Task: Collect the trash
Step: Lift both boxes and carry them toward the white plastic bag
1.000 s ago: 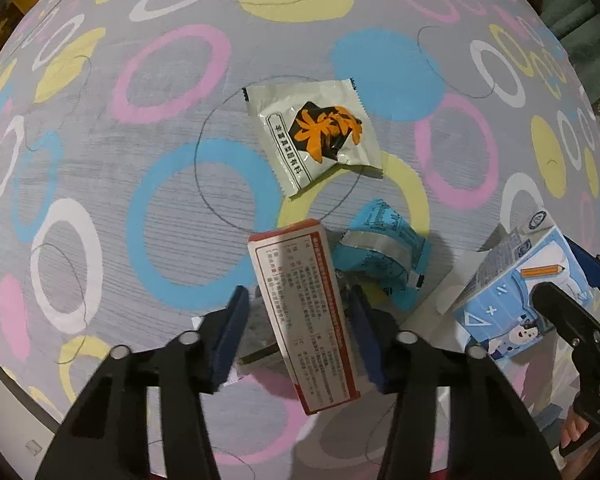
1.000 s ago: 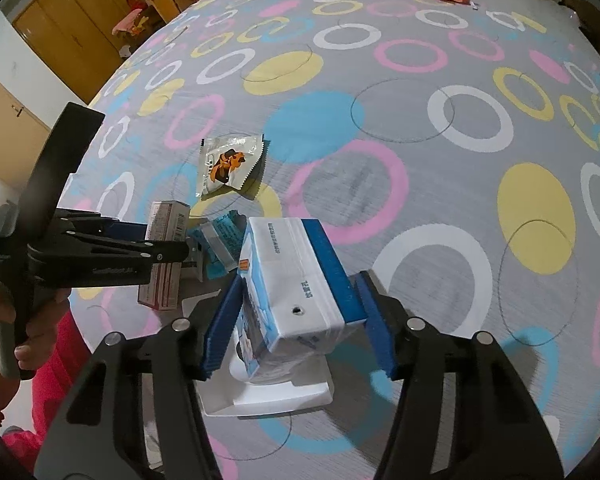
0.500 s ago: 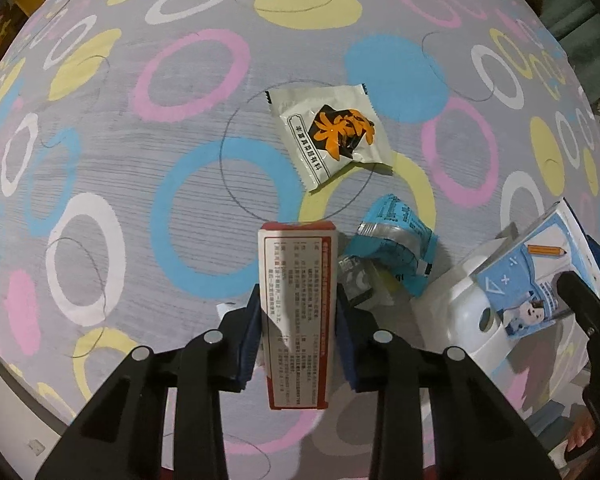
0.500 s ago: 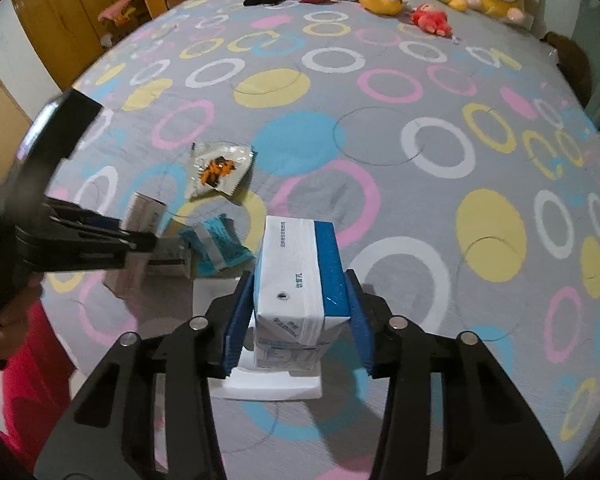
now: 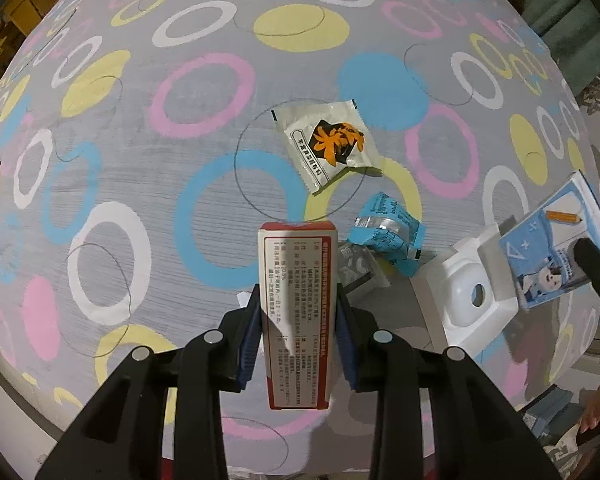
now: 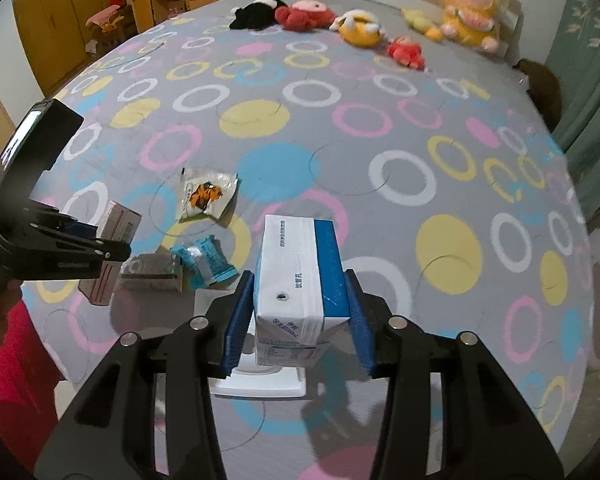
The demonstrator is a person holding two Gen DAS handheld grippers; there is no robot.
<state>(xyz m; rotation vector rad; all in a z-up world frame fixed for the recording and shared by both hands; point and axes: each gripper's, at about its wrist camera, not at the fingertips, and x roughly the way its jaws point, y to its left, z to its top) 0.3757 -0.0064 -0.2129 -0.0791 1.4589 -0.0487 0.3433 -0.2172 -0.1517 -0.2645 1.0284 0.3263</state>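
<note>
My left gripper [image 5: 298,332] is shut on a red and white carton [image 5: 296,304] and holds it above the bed. My right gripper [image 6: 298,324] is shut on a blue and white milk carton [image 6: 300,276], also in the left wrist view [image 5: 556,248]. A white foam tray [image 5: 472,292] lies under the milk carton. A white sachet with an orange print [image 5: 326,142], a crumpled blue wrapper [image 5: 388,232] and a clear grey wrapper [image 5: 358,268] lie on the bedspread beyond the left gripper.
The bedspread [image 6: 380,152] is grey with coloured rings. Several plush toys [image 6: 364,28] line its far edge. Wooden cabinets [image 6: 72,12] stand at the far left and a green curtain [image 6: 588,60] hangs at the right.
My left gripper closed on the red and white carton and lifted it. My right gripper closed on the milk carton and raised it off the foam tray.
</note>
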